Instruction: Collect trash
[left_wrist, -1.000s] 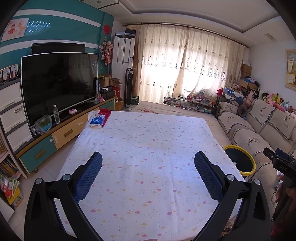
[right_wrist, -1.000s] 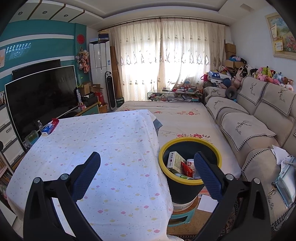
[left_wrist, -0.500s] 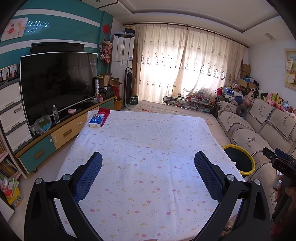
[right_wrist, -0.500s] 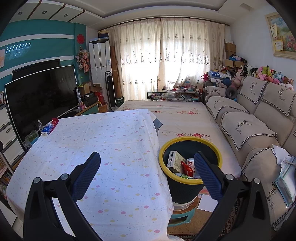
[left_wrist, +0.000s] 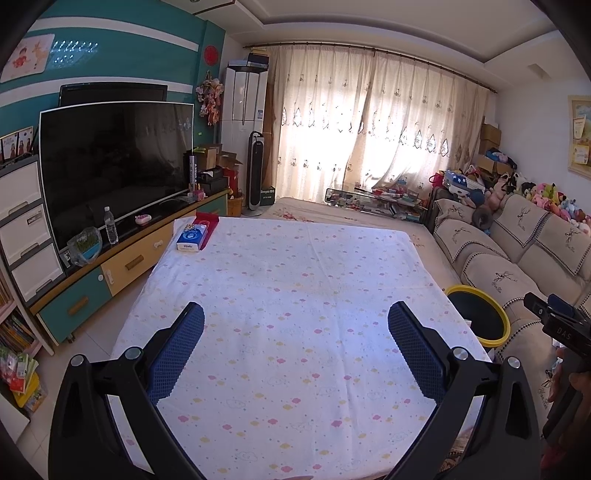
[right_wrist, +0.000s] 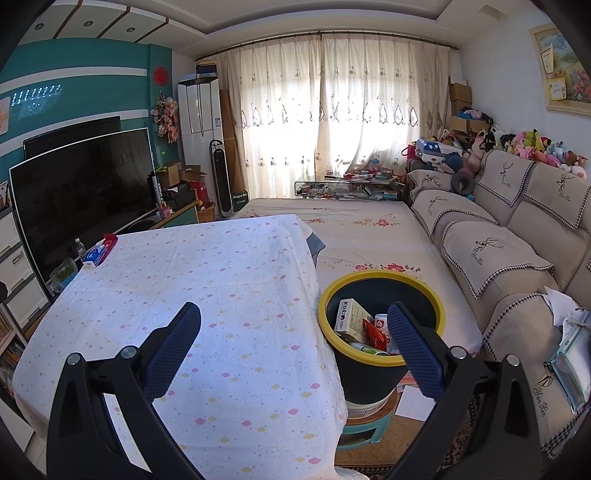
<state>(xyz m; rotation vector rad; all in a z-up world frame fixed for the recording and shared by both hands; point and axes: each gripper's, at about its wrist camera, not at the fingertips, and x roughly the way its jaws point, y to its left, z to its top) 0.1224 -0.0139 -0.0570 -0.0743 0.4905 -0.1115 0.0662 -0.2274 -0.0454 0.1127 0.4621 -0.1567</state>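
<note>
A dark bin with a yellow rim (right_wrist: 380, 280) stands on a small stool at the table's right side and holds a white box (right_wrist: 351, 319), a red wrapper (right_wrist: 375, 332) and other trash. It also shows in the left wrist view (left_wrist: 480, 314). My left gripper (left_wrist: 295, 343) is open and empty above the near part of the table with its white patterned cloth (left_wrist: 295, 295). My right gripper (right_wrist: 293, 345) is open and empty over the table's right edge, next to the bin. A blue tissue pack (left_wrist: 190, 238) lies beside a red box (left_wrist: 207, 223) at the far left corner.
A TV (left_wrist: 110, 166) on a low cabinet (left_wrist: 129, 258) runs along the left. A beige sofa (right_wrist: 517, 240) is on the right, with paper and a plastic pouch (right_wrist: 570, 350) on its arm. A covered mat (right_wrist: 362, 229) lies beyond the table.
Both grippers stay open and almost still. The left view has shifted very slightly.
</note>
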